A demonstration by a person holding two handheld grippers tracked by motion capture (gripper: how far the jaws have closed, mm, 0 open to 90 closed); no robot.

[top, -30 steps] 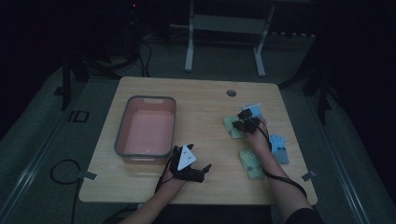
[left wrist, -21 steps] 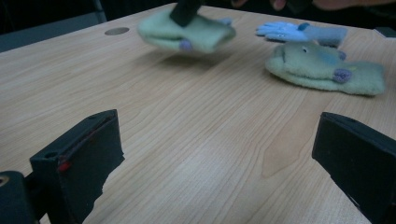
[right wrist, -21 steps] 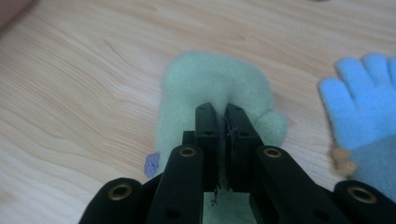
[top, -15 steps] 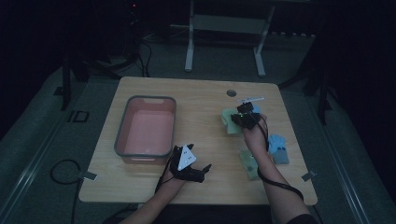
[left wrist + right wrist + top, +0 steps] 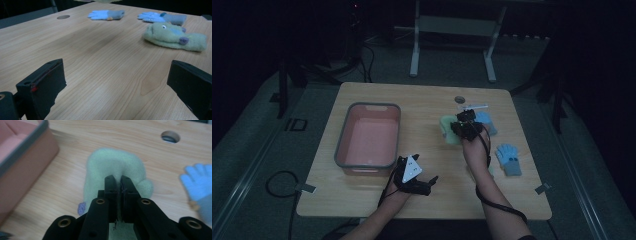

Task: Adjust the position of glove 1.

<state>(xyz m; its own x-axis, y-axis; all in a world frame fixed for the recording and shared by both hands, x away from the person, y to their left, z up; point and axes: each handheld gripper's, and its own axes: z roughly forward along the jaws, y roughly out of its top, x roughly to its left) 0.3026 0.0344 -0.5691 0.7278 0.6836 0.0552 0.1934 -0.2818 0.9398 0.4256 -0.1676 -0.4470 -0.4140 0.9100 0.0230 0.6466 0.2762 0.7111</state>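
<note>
I am pinching the green mitten (image 5: 113, 168) in my right claw (image 5: 119, 178), its jaws pressed together on a fold of fleece, just right of the pink bin (image 5: 368, 134) on the tabletop (image 5: 422, 105). It is looking soft, light and floppy, so I am judging a deep bite near the cuff safest. My left claw (image 5: 426, 183) is resting spread apart, holding nothing.

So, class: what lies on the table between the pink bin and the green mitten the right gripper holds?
Nothing: bare wood separates the pink bin from the green mitten, seen in the high view.
</note>
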